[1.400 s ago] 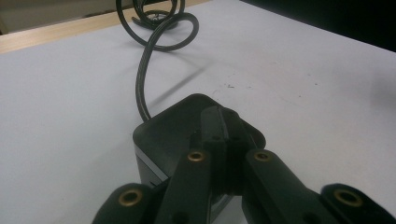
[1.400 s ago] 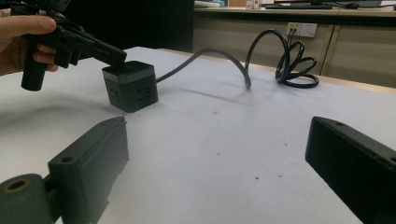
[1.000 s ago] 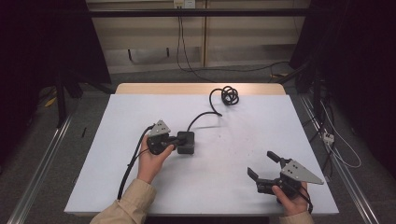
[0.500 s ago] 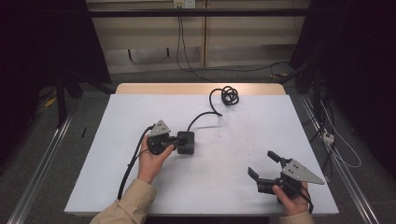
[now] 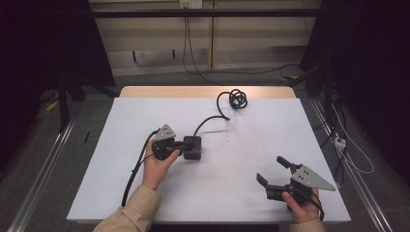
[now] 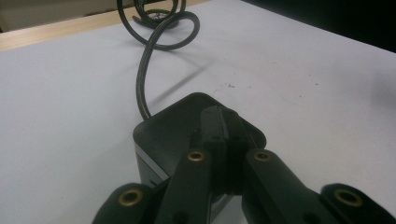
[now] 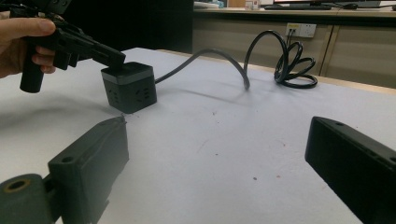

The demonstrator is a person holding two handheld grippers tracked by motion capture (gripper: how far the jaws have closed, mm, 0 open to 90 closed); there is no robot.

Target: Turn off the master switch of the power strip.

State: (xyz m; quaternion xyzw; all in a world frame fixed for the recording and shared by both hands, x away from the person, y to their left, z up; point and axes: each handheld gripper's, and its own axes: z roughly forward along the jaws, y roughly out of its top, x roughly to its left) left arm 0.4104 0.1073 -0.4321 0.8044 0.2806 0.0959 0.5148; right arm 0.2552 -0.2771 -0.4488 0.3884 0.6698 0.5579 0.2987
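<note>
Two grippers, nothing moved over the last second. Left gripper (image 5: 185, 148), centre-left of the high view, had its jaws closed, tips resting on the black power cube (image 5: 193, 147). Right gripper (image 5: 273, 171) sat wide open, lower right, empty. Press looked held.

Probably a lab: white table (image 5: 145, 193), dark curtains (image 5: 43, 72), floor rails (image 5: 43, 169).

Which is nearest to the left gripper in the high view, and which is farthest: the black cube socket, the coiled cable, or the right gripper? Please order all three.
1. The black cube socket: directly at the closed fingers of the left gripper.
2. The coiled cable: beyond the cube, near the table's far edge.
3. The right gripper: across the table at the near right, fingers open, slightly farther than the coil.
</note>
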